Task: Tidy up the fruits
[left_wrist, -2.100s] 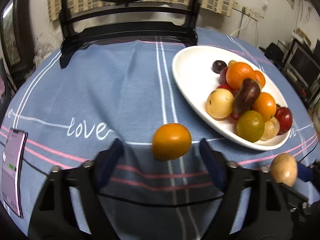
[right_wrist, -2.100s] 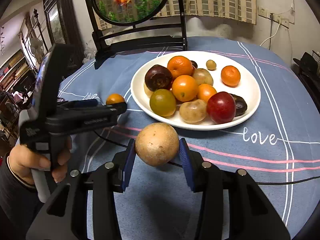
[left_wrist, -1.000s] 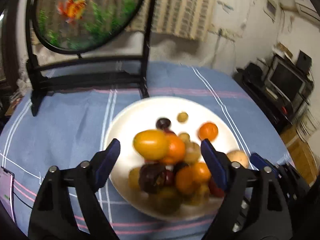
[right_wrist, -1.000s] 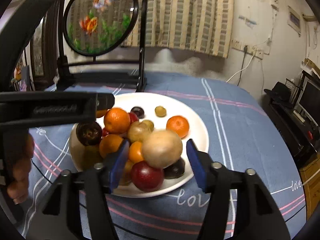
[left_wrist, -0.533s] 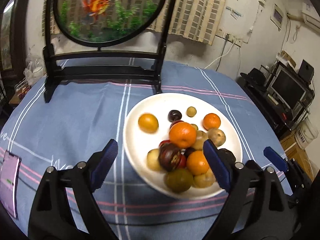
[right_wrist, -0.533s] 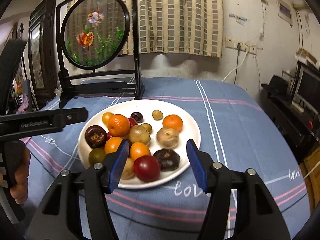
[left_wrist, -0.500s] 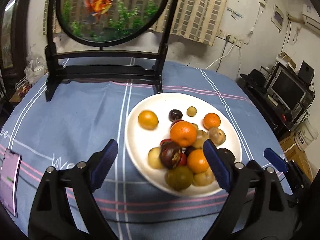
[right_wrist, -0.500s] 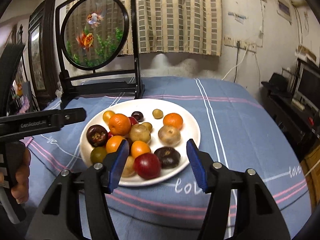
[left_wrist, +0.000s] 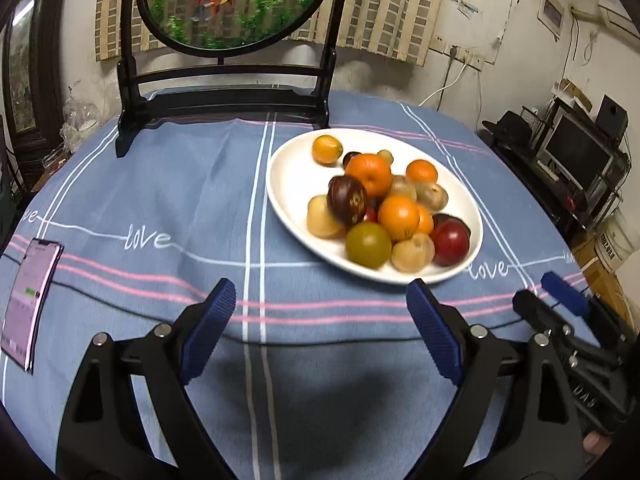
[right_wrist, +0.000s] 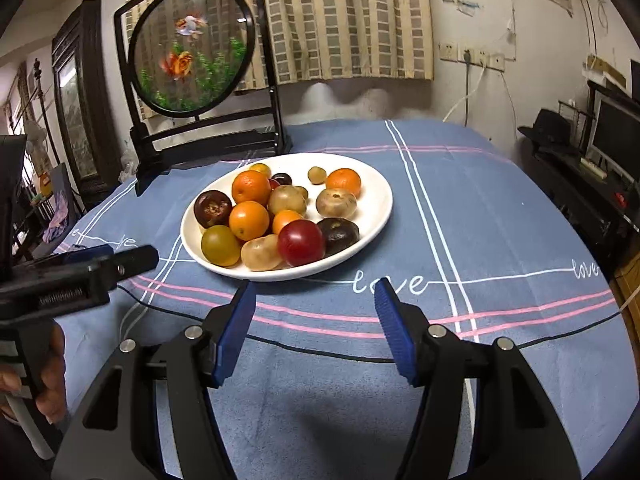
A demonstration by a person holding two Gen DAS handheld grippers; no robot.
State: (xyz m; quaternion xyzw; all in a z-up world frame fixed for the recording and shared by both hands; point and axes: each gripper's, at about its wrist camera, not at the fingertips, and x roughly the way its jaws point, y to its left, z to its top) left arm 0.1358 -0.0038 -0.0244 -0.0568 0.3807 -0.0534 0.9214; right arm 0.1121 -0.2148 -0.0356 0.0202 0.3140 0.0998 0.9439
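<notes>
Phone (left_wrist: pixel 30 300): we see it flat at the desk's left edge, long axis running away from us.
Left tongs (left_wrist: pixel 320 330): spread wide, nothing between them, above the cloth.
Fruits (left_wrist: pixel 376 208): piled on the white plate (left_wrist: pixel 288 184), whose long axis runs from far left to near right.
Right tongs (right_wrist: pixel 314 330): we find them parted, holding nothing.
Desk (right_wrist: pixel 500 220): blue cloth, pink and white stripes; goldfish screen (right_wrist: pixel 192 48) behind.

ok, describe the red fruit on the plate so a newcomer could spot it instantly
Find the white plate on the blue tablecloth. At the near edge of the fruit pile sits the red fruit, between a pale tan fruit and a dark purple one. It is the only large glossy red fruit.
</notes>
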